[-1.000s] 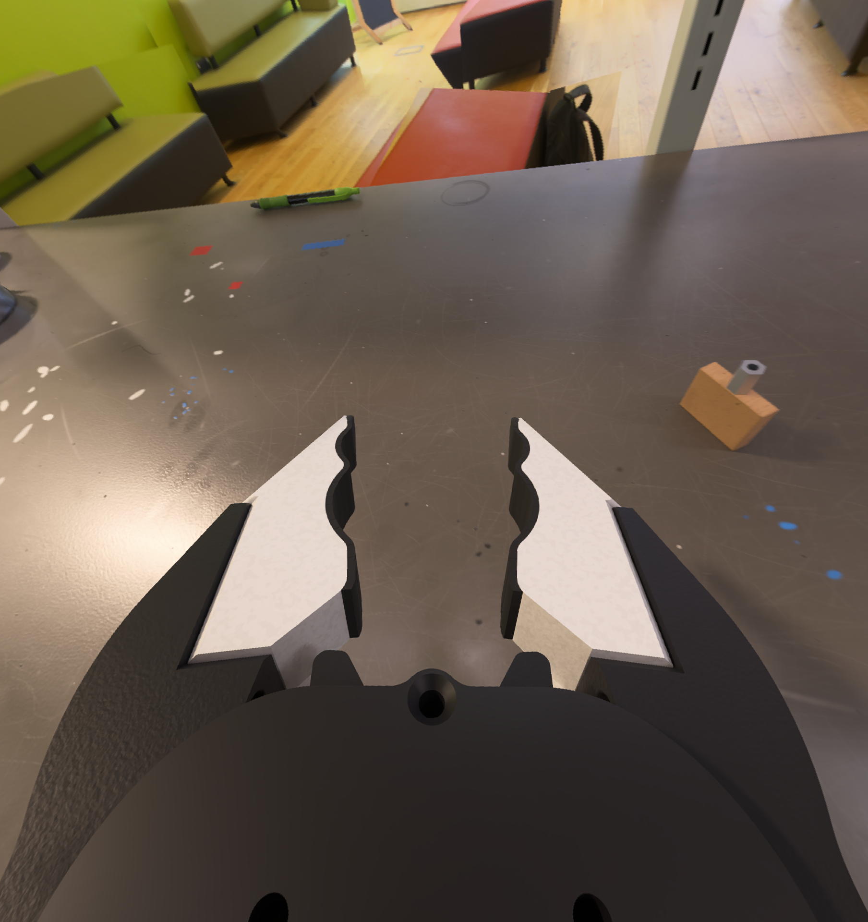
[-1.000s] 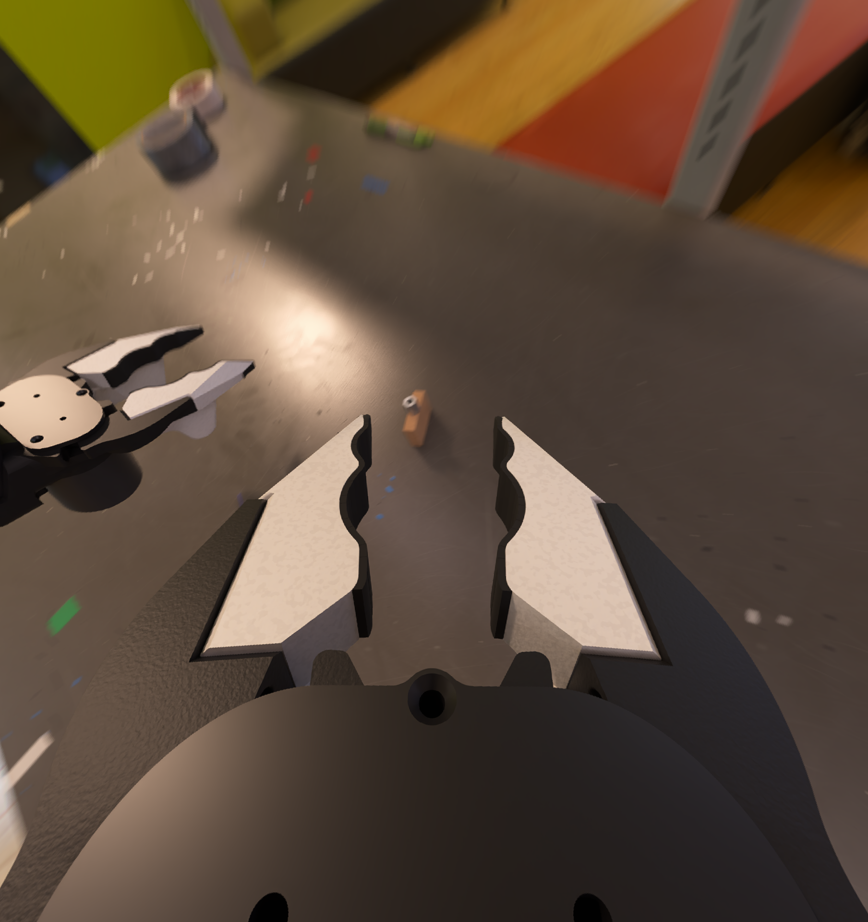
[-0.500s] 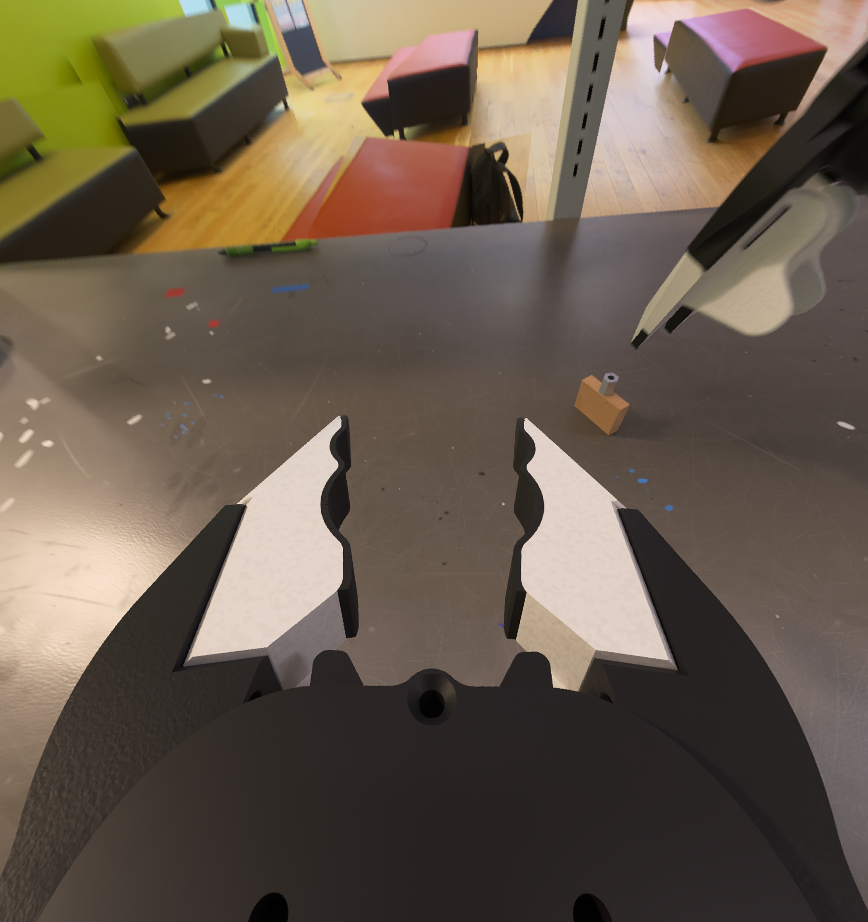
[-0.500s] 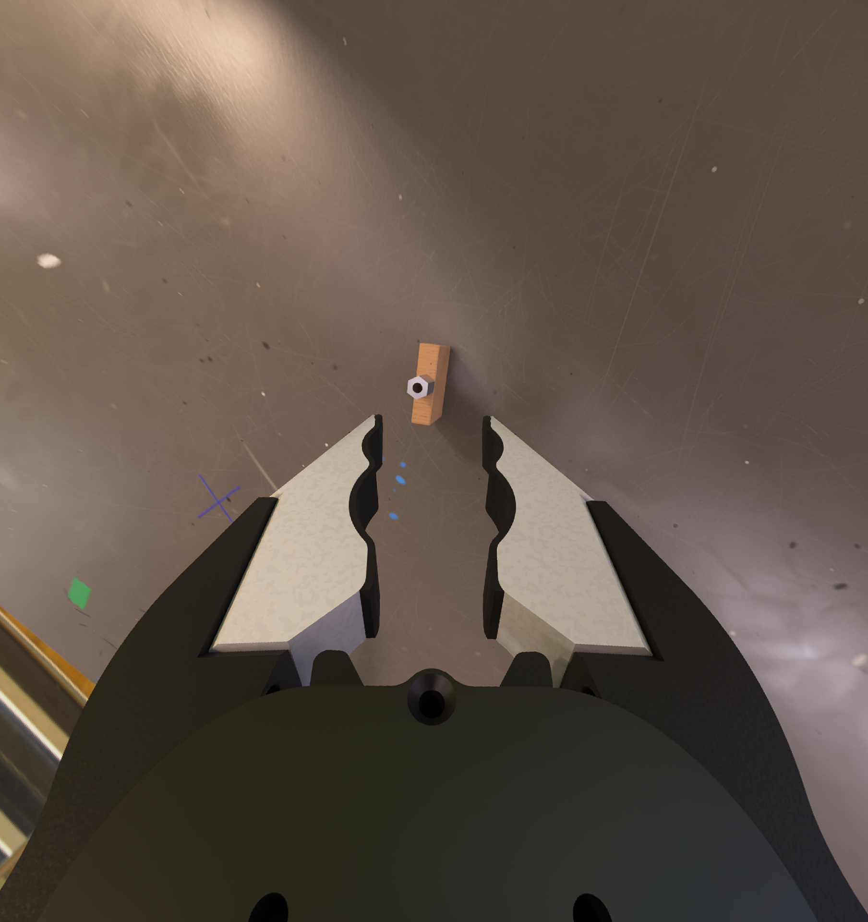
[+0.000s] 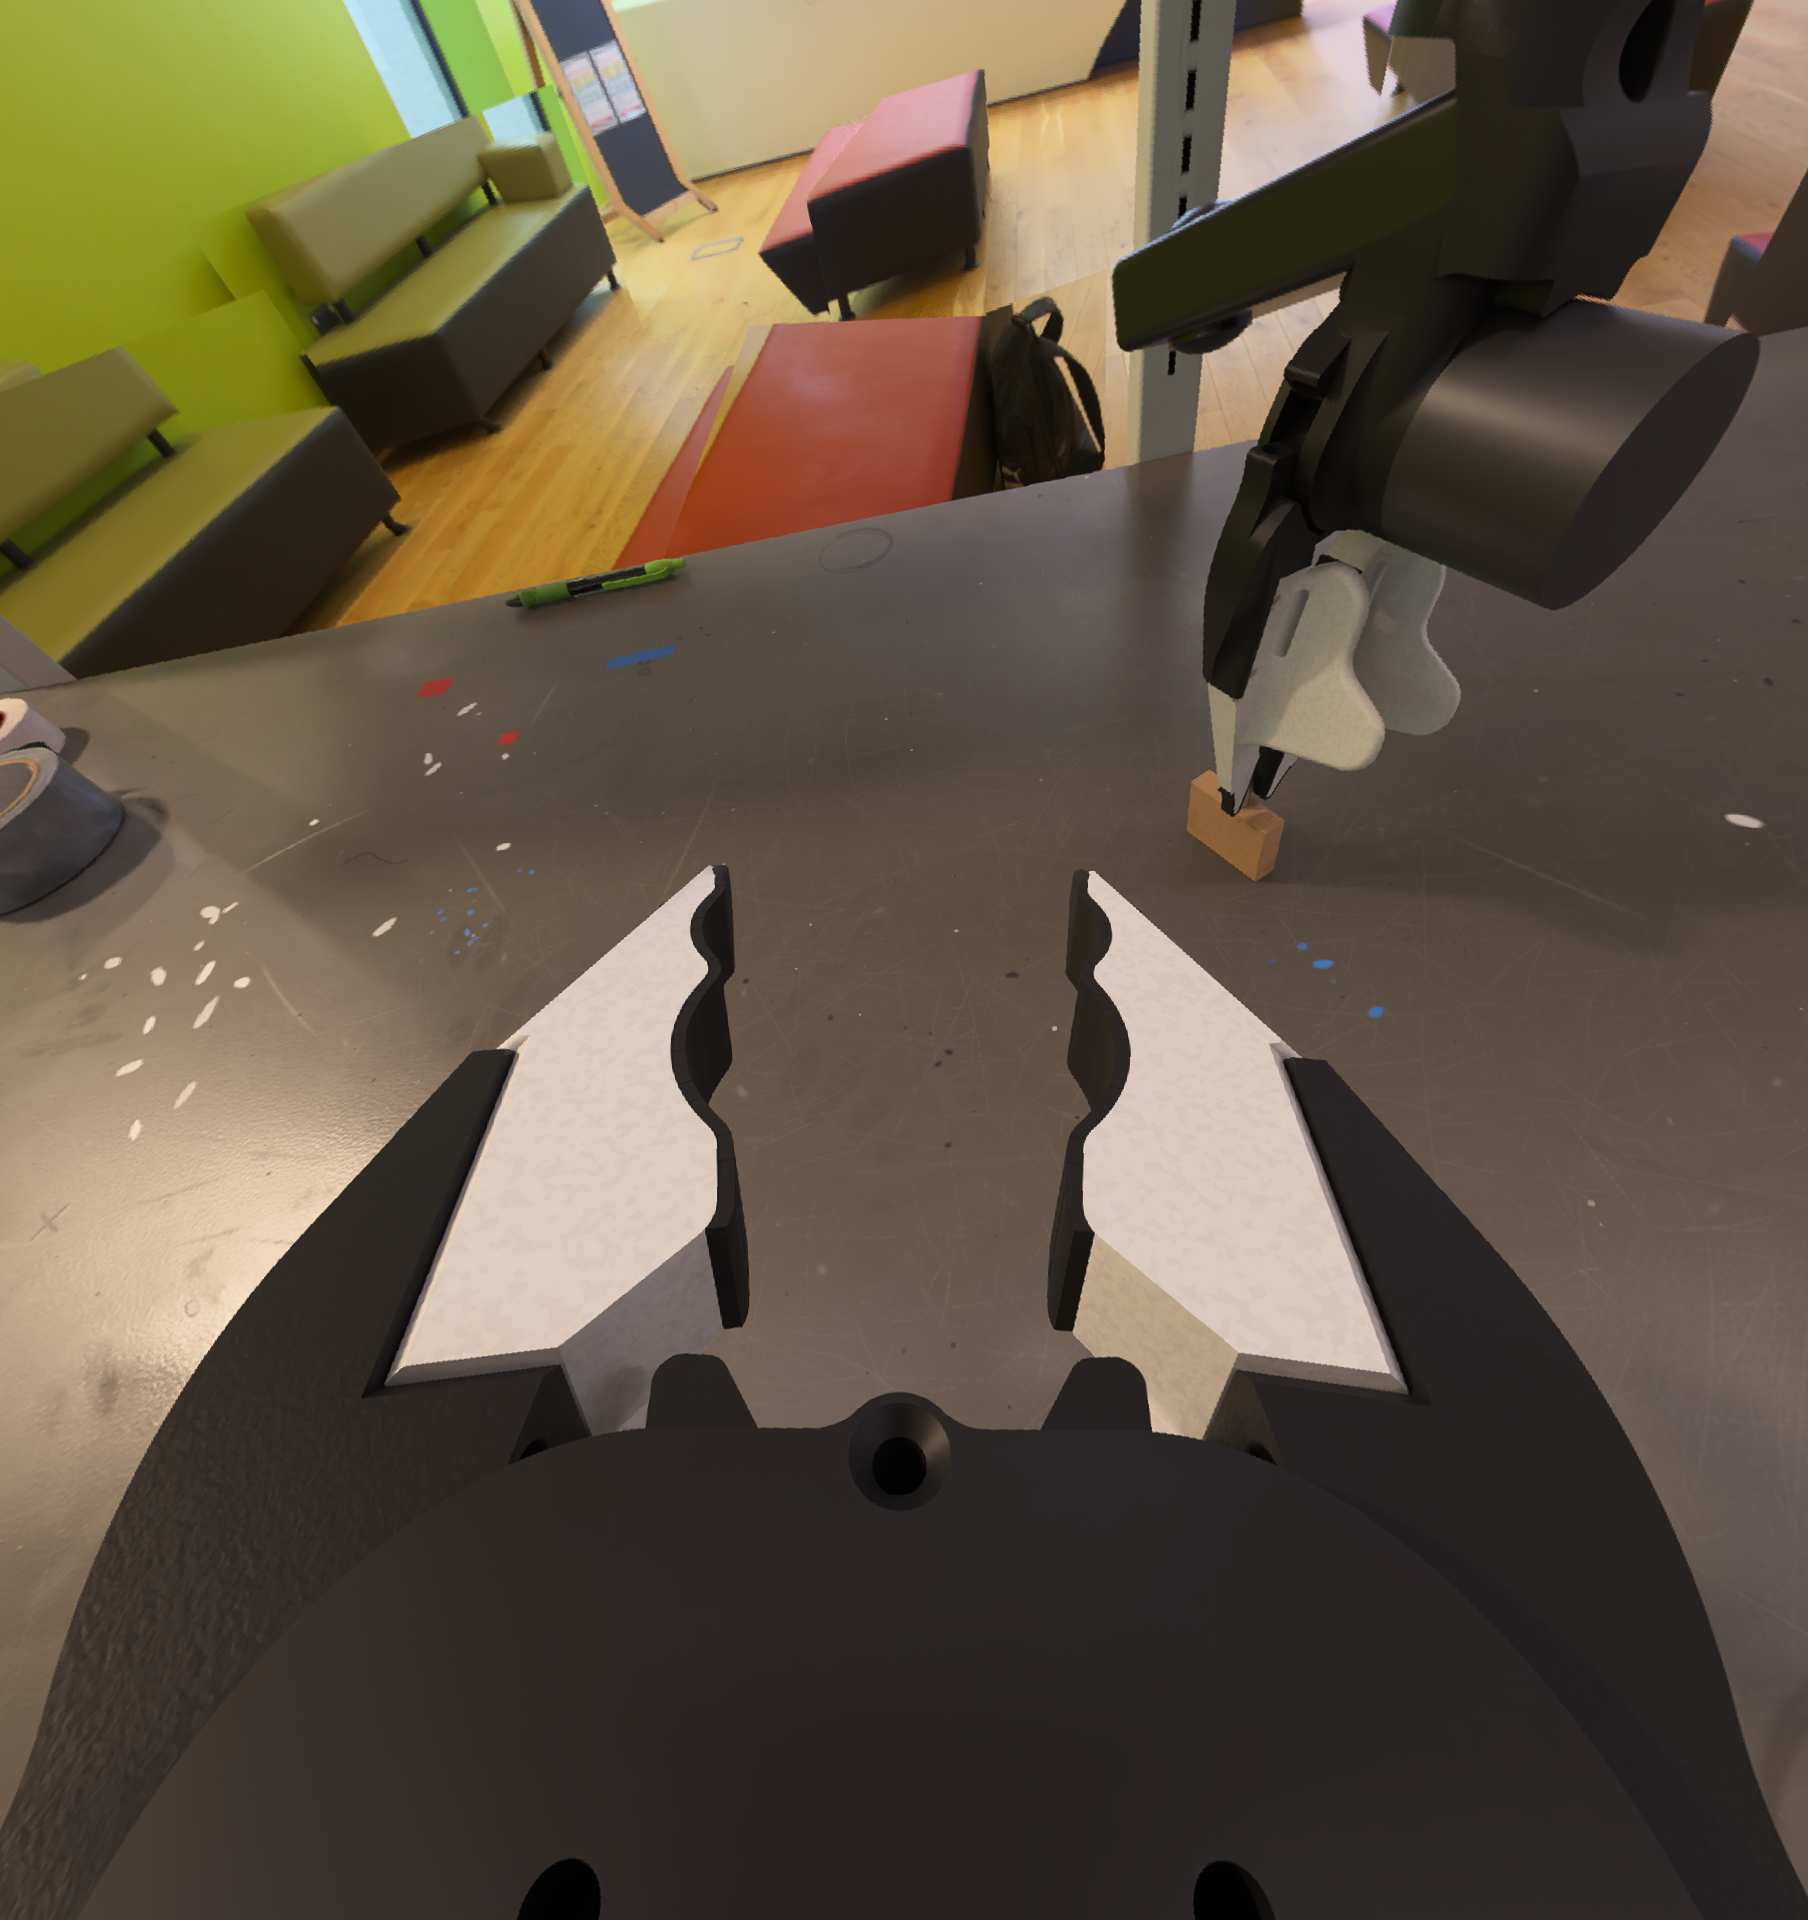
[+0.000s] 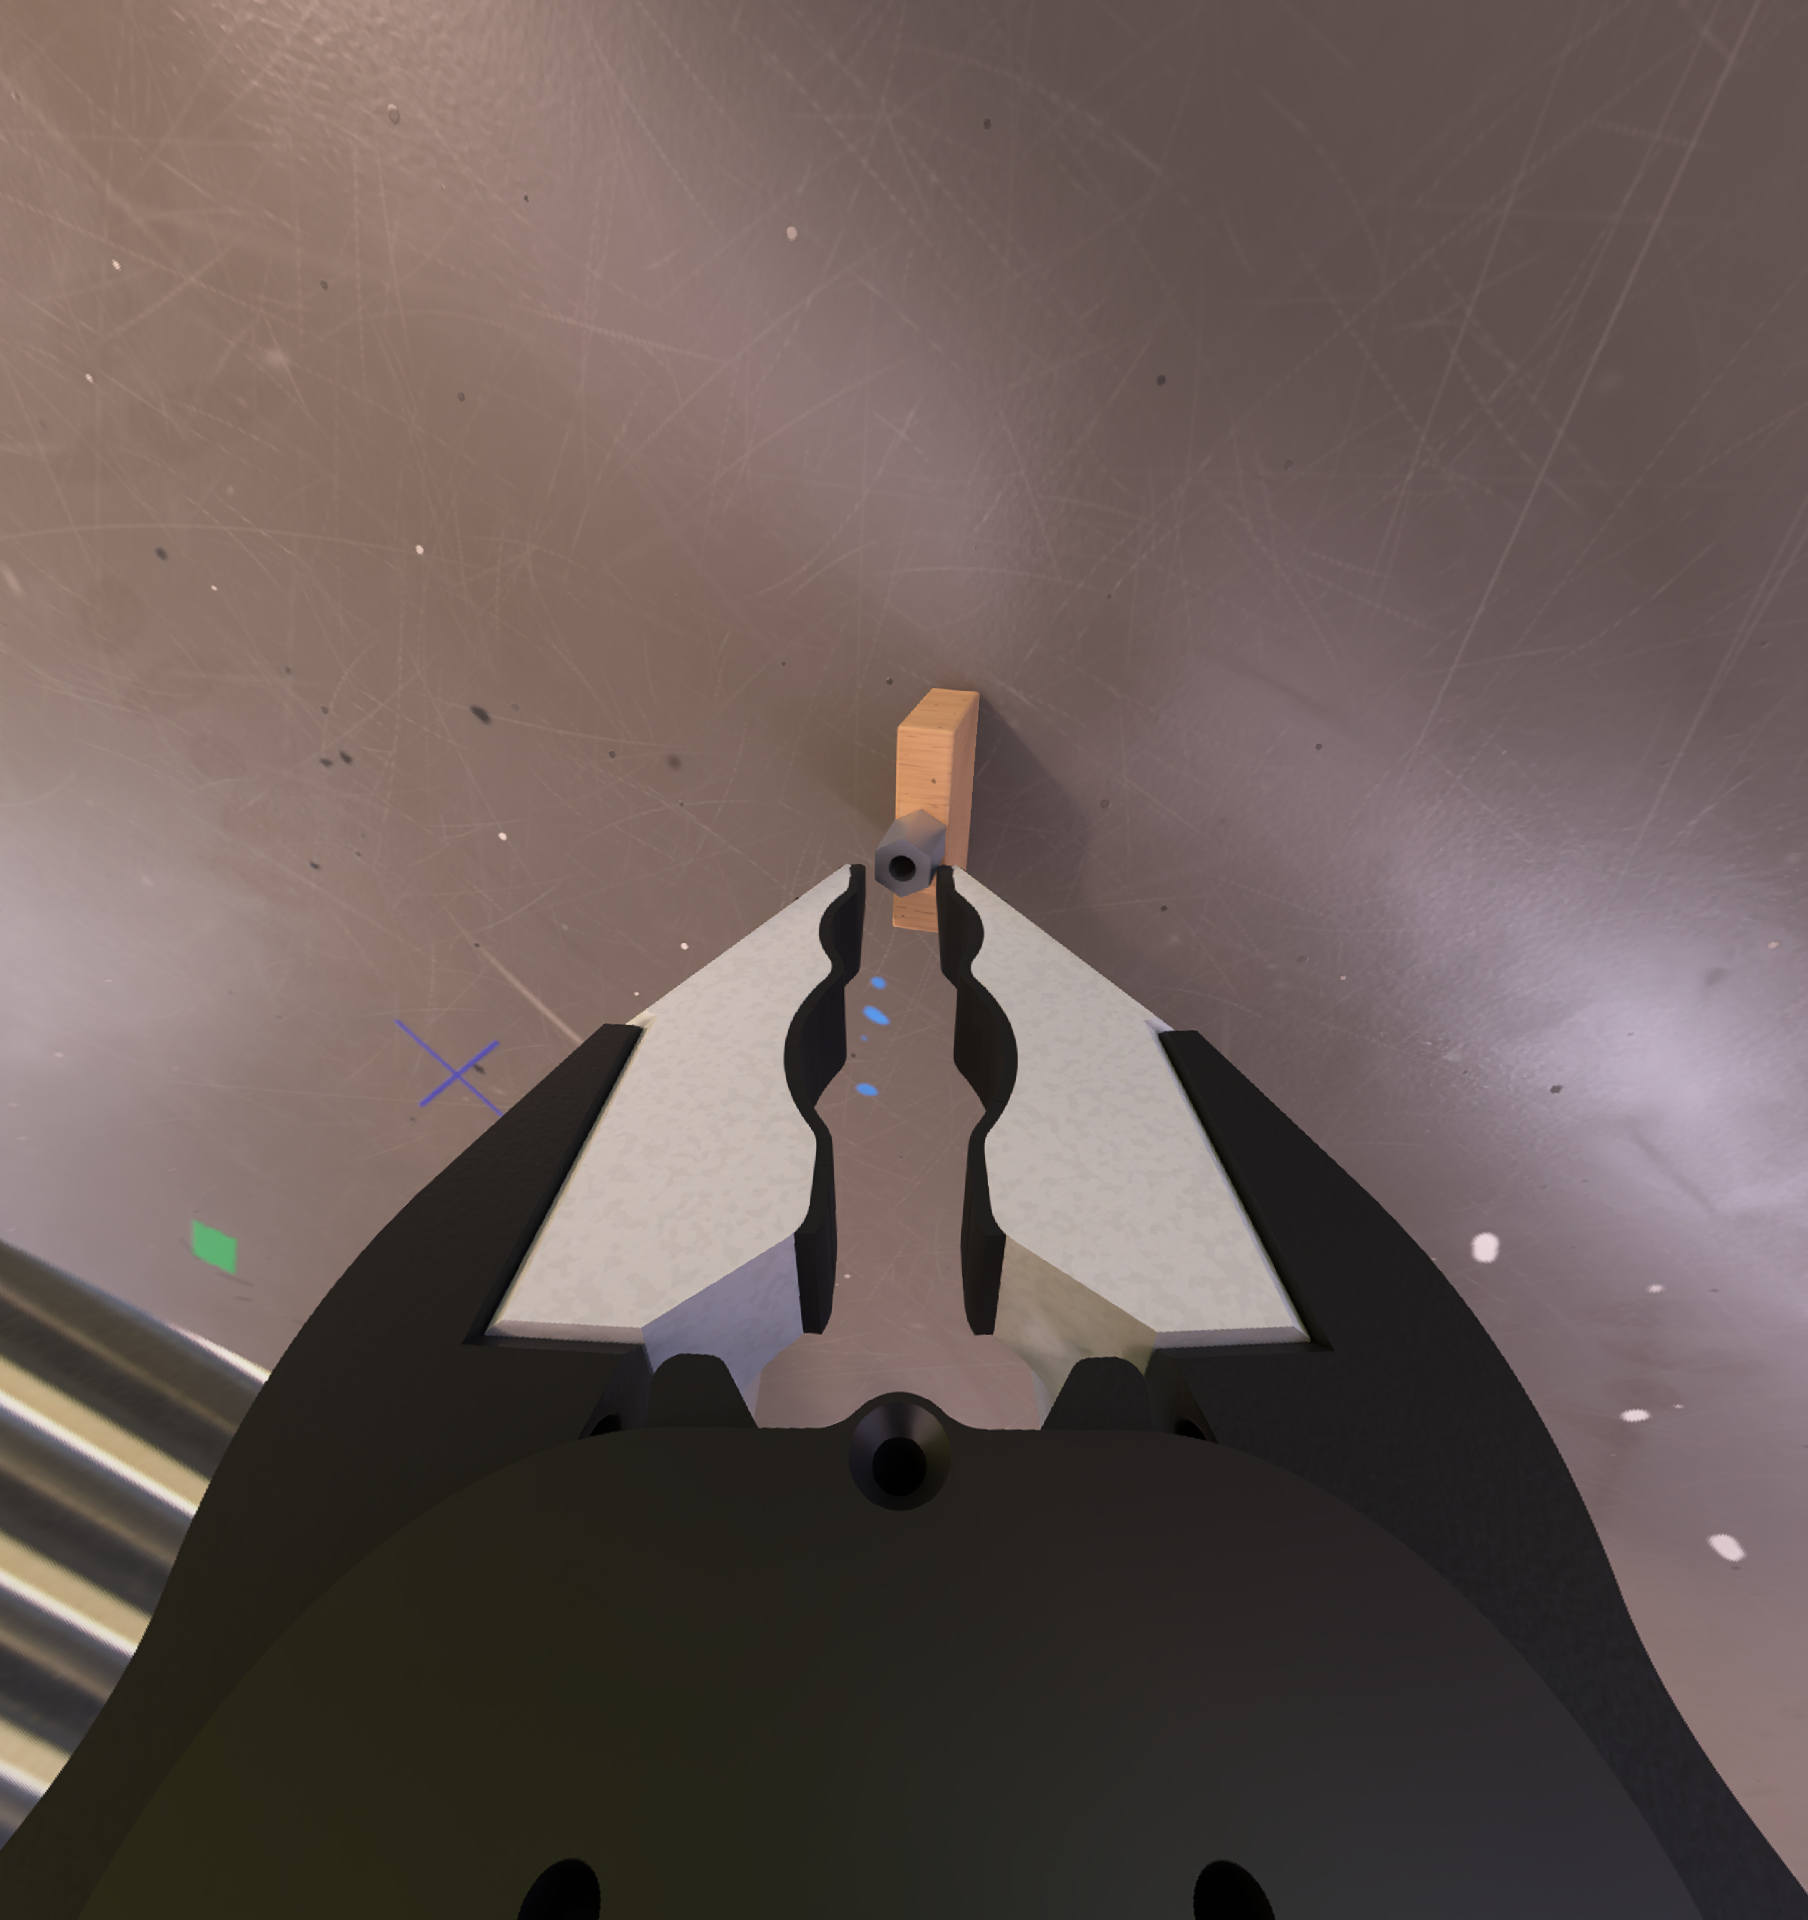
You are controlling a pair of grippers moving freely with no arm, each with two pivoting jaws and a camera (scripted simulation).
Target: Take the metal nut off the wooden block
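Observation:
A small wooden block (image 5: 1235, 840) lies on the dark grey table (image 5: 879, 727), to the right of and beyond my left gripper. From above it shows as a narrow block (image 6: 936, 769) with a grey hexagonal metal nut (image 6: 906, 864) standing on it. My right gripper (image 6: 900, 875) points straight down with its jaws drawn in to the nut's width, the fingertips (image 6: 854, 883) pressed at its sides. In the left wrist view the right gripper (image 5: 1251, 795) reaches down onto the block and hides the nut. My left gripper (image 5: 900, 883) is open and empty, above bare table.
Two tape rolls (image 5: 17, 821) sit at the table's left edge. A green pen (image 5: 599, 584) lies at the far edge. A grey post (image 5: 1175, 208) stands behind the table. A ridged metal surface (image 6: 48, 1455) lies beyond the table edge, lower left in the right wrist view.
My right gripper has dropped straight down onto the block and its jaws have narrowed from wide open onto the nut. My left gripper has drawn back a little and stayed open.

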